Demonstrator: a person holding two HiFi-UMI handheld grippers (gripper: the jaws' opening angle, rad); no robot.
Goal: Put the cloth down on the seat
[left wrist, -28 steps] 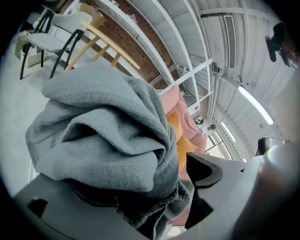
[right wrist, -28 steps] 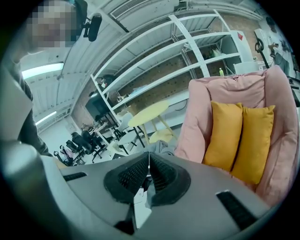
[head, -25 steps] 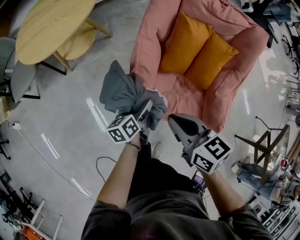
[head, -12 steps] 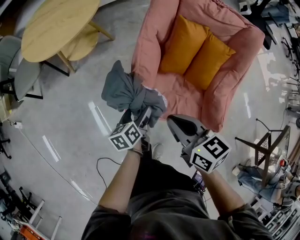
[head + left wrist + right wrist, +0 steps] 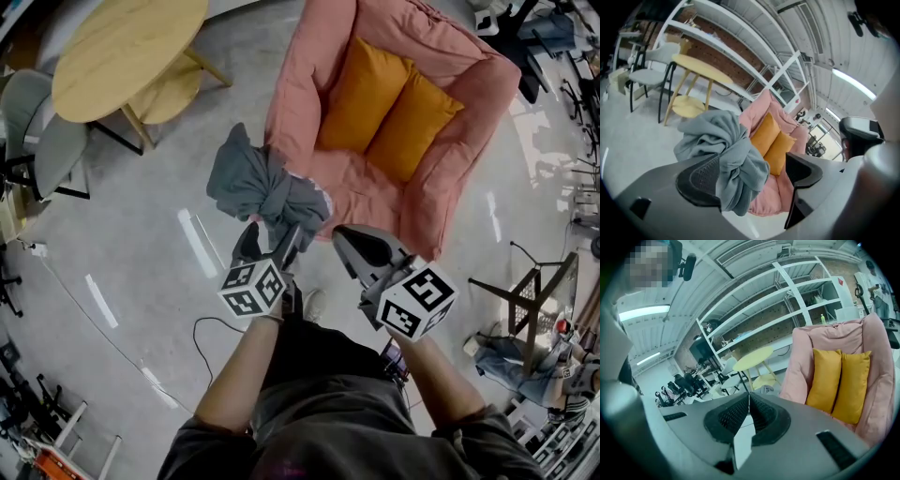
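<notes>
A bunched grey cloth hangs in the air at the front left corner of the pink armchair, just off its seat. My left gripper sits right below it with its jaws spread. In the left gripper view the cloth drapes against the left pad, and a wide gap separates it from the other jaw. The right gripper is shut and empty, beside the left one and short of the chair's front edge. Two orange cushions lean on the chair's back.
A round yellow table with a lower shelf stands at the far left, with grey chairs beside it. A black cable lies on the concrete floor. A metal frame and clutter stand at the right. White shelving lines the wall.
The left gripper's jaws have spread apart where before they pinched the cloth. The cloth stays bunched against the left jaw. The right gripper has hardly moved.
</notes>
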